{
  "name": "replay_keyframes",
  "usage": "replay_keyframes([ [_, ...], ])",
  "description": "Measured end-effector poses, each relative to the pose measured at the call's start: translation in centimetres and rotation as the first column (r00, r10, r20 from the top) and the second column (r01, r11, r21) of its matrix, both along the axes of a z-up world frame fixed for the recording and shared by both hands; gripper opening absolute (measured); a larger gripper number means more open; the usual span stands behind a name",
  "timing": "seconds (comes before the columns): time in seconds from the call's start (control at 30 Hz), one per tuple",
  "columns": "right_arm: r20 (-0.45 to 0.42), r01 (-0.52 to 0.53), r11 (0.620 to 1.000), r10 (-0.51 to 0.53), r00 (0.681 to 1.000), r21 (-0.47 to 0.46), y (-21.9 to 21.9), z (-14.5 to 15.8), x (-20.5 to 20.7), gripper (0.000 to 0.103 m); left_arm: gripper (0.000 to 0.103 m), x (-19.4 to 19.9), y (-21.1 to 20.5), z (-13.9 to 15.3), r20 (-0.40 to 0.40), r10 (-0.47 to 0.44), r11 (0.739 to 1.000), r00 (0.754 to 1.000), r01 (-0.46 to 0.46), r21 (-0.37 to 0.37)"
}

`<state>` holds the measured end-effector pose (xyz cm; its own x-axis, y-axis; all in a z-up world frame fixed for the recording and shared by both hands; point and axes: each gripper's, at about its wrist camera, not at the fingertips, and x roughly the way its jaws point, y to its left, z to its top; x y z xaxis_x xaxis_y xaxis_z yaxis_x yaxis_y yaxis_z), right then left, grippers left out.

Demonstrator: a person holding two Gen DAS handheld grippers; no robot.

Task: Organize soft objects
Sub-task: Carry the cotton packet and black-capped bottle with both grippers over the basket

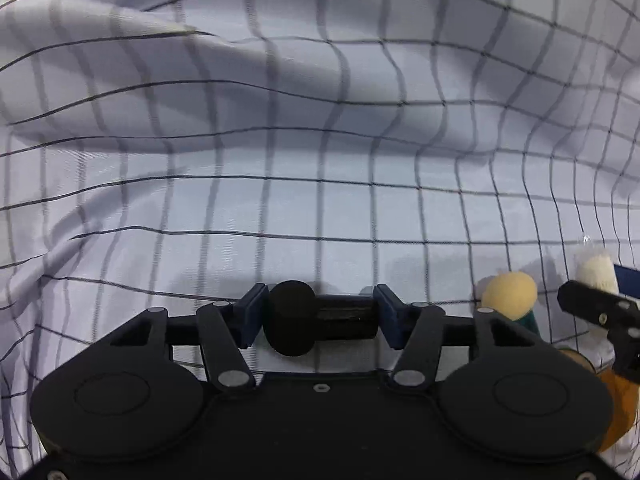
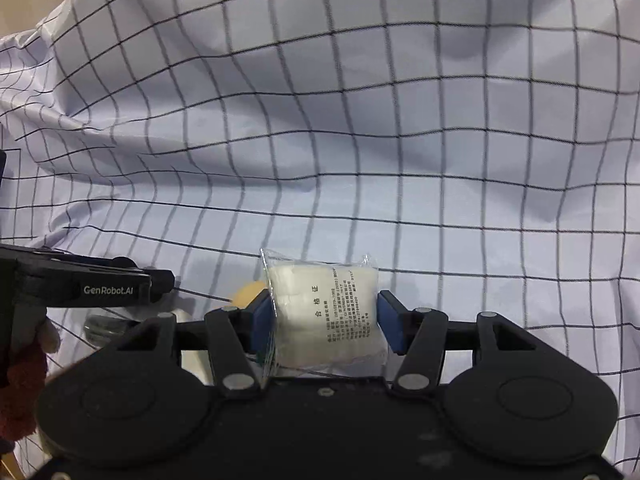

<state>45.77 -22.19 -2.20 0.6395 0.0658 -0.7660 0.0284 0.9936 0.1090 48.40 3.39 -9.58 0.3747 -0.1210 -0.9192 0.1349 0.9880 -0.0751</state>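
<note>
My left gripper [image 1: 318, 320] is shut on a black cylinder-shaped object [image 1: 292, 318] with a round end facing me, held sideways between the blue pads. My right gripper [image 2: 325, 320] is shut on a clear plastic packet of white cotton pads [image 2: 326, 314] with a printed label. A tan sponge ball [image 1: 509, 294] on a green base lies low at the right of the left wrist view; it also shows behind the left pad in the right wrist view [image 2: 250, 294]. The other gripper [image 1: 600, 312] holds the white packet [image 1: 596, 272] there.
A wrinkled white cloth with a black grid [image 1: 320, 140] covers the whole surface [image 2: 360, 120]. An orange object [image 1: 618, 408] lies at the lower right of the left view. The left gripper's side [image 2: 100, 286] and a red item [image 2: 22, 392] sit at the left of the right view.
</note>
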Motion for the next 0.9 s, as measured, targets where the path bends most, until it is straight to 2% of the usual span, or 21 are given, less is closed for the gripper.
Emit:
replay_keyframes([
  [0.27,0.040,-0.065,0.998,0.065,0.997,0.006,5.5,1.5,1.0,0.055,0.055,-2.0,7.8,1.9,0.057,0.116,0.993,0.992,-0.115,-0.029],
  [0.53,0.090,-0.195,0.981,0.195,0.977,-0.008,12.6,2.3,0.5,0.055,0.055,-6.3,14.4,3.5,0.123,0.235,0.972,0.964,-0.232,-0.034],
  [0.7,0.122,-0.289,0.957,0.290,0.949,-0.029,16.8,2.4,-1.0,0.055,0.055,-10.3,16.1,5.1,0.178,0.295,0.955,0.939,-0.295,-0.030],
  [0.77,0.145,-0.332,0.942,0.334,0.931,-0.044,18.2,2.6,-2.3,0.055,0.055,-11.2,14.8,5.9,0.201,0.323,0.946,0.925,-0.325,-0.023],
  [0.9,0.176,-0.412,0.908,0.418,0.891,-0.075,20.3,3.0,-5.5,0.055,0.055,-14.7,16.1,6.5,0.249,0.363,0.928,0.898,-0.373,-0.009],
])
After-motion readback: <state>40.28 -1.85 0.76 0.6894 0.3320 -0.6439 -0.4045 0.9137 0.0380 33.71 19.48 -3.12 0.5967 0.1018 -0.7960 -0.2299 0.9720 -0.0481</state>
